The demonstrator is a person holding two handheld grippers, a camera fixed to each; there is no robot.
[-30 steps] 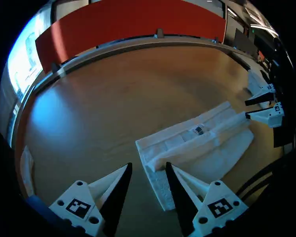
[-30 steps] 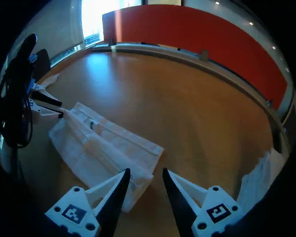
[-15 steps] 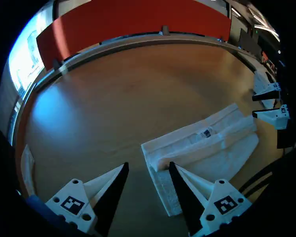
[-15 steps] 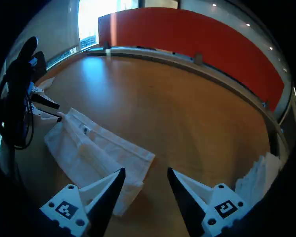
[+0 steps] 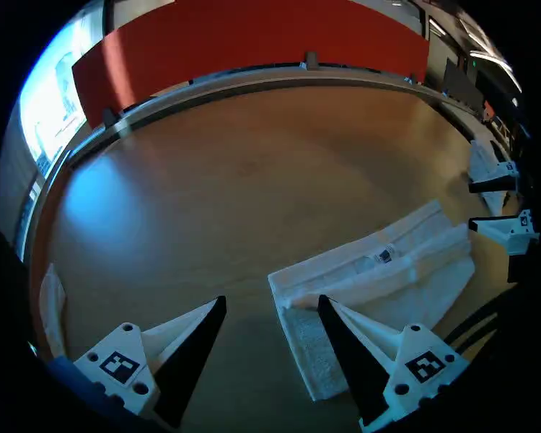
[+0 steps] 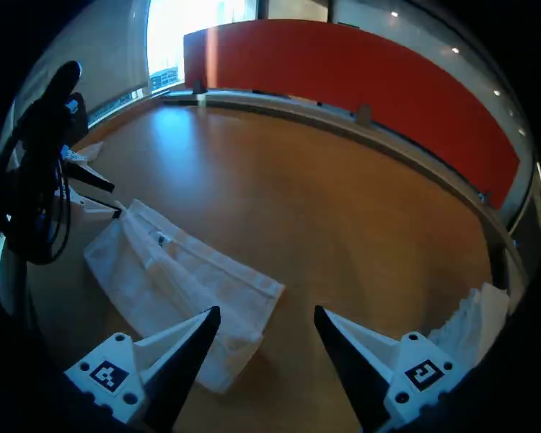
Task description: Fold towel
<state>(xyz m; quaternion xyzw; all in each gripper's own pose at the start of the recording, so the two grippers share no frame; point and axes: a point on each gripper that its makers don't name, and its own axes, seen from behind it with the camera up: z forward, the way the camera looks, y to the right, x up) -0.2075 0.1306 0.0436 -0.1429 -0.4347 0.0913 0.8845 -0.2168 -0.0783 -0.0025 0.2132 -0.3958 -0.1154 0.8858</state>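
Covering towel (image 5: 386, 278) edge, left hand-held gripper (image 5: 270, 299) finger; jaws spread

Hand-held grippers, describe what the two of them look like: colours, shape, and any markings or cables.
The left hand-held gripper and the right hand-held gripper match. Each has two tapered, wedge-shaped fingers with white bodies and black inner faces. Each finger base carries a square black-and-white marker. In the right gripper view, dark cables loop beside the left one's black body.
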